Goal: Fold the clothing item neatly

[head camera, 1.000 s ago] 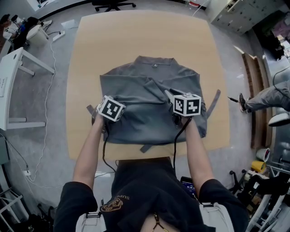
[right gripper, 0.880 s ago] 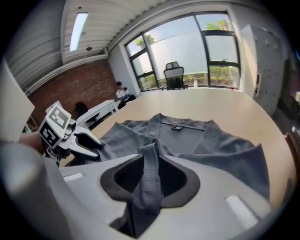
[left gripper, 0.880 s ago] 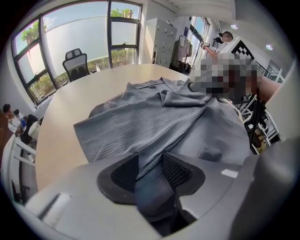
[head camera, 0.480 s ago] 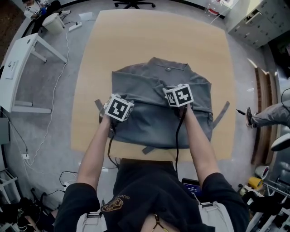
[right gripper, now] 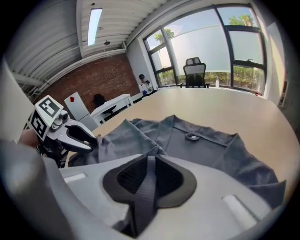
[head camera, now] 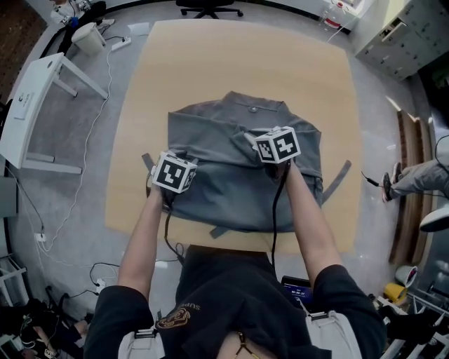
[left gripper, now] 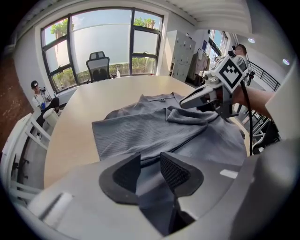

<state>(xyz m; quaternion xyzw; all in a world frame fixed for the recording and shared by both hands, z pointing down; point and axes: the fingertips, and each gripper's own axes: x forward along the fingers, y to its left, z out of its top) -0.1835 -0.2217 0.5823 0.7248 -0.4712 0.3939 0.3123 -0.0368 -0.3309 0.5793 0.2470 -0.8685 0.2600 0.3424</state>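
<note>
A grey garment lies partly folded on the wooden table, collar at the far side. My left gripper is at its near left edge. Its jaws have just been closing, and a bunch of the cloth fills the gap of the left gripper. My right gripper is over the garment's middle. Its jaws have just been closing too, and the right gripper is shut on a flat grey strap of the garment. Each gripper shows in the other's view: the right gripper and the left gripper.
Loose strap ends stick out at the garment's right and near edge. An office chair stands beyond the table. A white desk is at the left, and a person's legs are at the right. Cables run along the floor.
My right gripper has moved left and towards the collar, drawing a fold of cloth with it. My left gripper has risen a little at the near left edge.
</note>
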